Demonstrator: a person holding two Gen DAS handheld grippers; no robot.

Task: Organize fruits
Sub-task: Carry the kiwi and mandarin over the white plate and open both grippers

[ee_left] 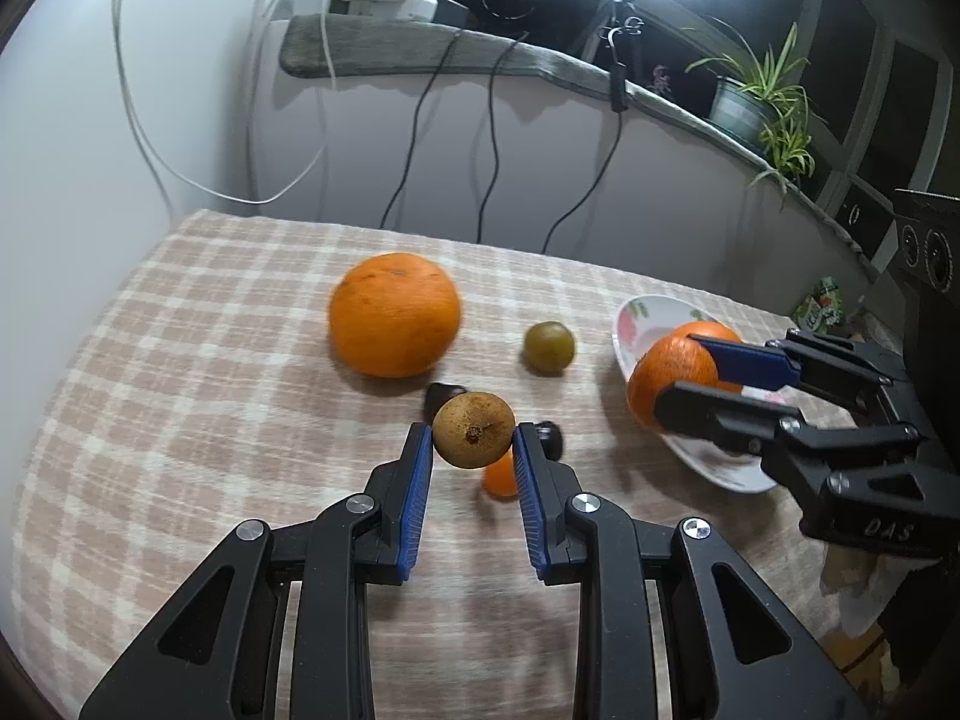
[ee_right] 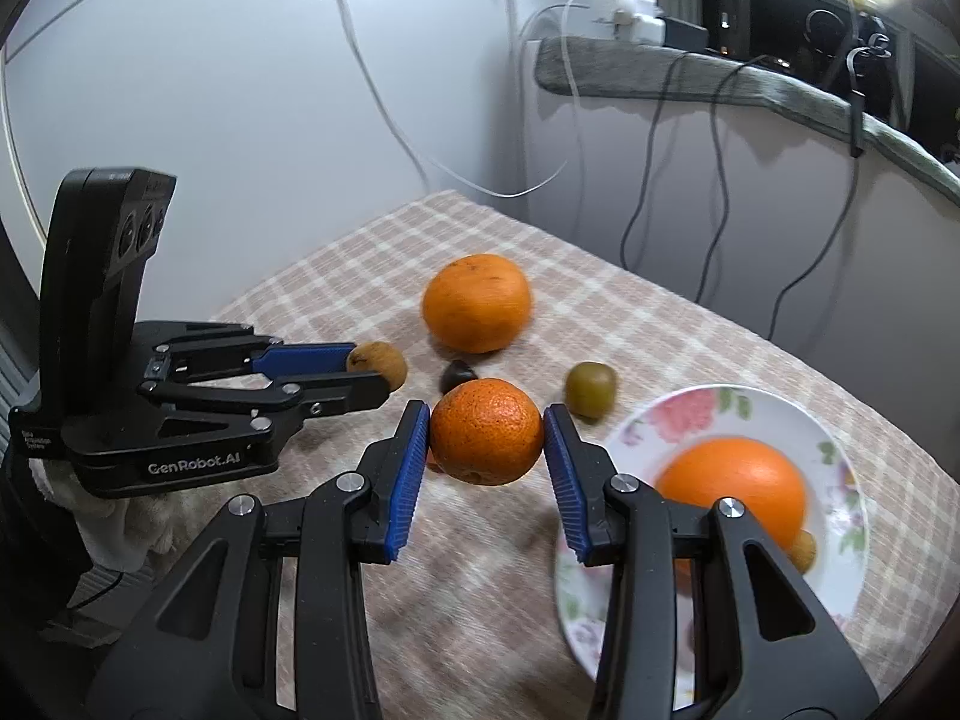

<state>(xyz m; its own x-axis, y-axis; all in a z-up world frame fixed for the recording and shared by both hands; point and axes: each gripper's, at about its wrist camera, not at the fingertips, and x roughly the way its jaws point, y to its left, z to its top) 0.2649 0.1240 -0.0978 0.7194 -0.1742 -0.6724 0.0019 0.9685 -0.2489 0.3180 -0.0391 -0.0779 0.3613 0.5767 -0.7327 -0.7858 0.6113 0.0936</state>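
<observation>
In the left wrist view my left gripper [ee_left: 473,438] is shut on a small round brown fruit [ee_left: 473,429], held above the checked cloth. To the right, my right gripper [ee_left: 678,372] is shut on a mandarin [ee_left: 669,381] over the edge of the flowered plate [ee_left: 636,309]. The right wrist view shows the right gripper [ee_right: 486,438] with its blue pads pressed on both sides of the mandarin [ee_right: 486,431]. The left gripper [ee_right: 369,372] with the brown fruit [ee_right: 384,360] is at the left. The plate [ee_right: 690,405] holds an orange [ee_right: 732,492] and a small brown fruit [ee_right: 803,549].
A large orange [ee_left: 394,313], a green fruit [ee_left: 548,347], two dark fruits [ee_left: 443,395] and a small orange fruit [ee_left: 501,475] lie on the cloth [ee_left: 210,390]. Cables hang down the back wall. A potted plant [ee_left: 762,102] stands on the sill.
</observation>
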